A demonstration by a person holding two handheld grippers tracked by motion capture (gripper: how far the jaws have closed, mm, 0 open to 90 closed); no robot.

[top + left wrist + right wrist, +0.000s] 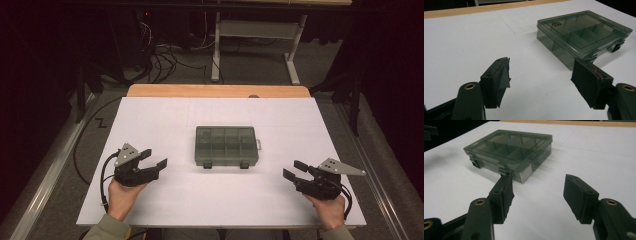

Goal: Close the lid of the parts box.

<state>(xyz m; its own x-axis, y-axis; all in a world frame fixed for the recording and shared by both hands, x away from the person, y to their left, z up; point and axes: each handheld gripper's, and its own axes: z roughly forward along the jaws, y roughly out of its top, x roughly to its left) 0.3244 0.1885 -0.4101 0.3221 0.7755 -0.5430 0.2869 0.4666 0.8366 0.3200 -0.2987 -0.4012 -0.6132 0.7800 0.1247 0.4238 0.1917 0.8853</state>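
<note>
A smoky translucent compartment box (225,145) lies closed in the middle of the white table, its two dark latches facing the person. My left gripper (154,159) rests at the left of the table, held in a hand, jaws open and empty, pointing toward the box (584,32). My right gripper (295,170) is at the right, jaws open with nothing between them, aimed at the box (509,151). Both stand well apart from the box. In the gripper views each pair of black pads (501,75) (576,192) frames bare white table.
The white sheet covers the table (150,200), with a wooden edge (215,91) at the far side. Beyond it are a dark floor with cables (160,60) and a white table frame (260,35). A cable (104,175) trails from the left gripper.
</note>
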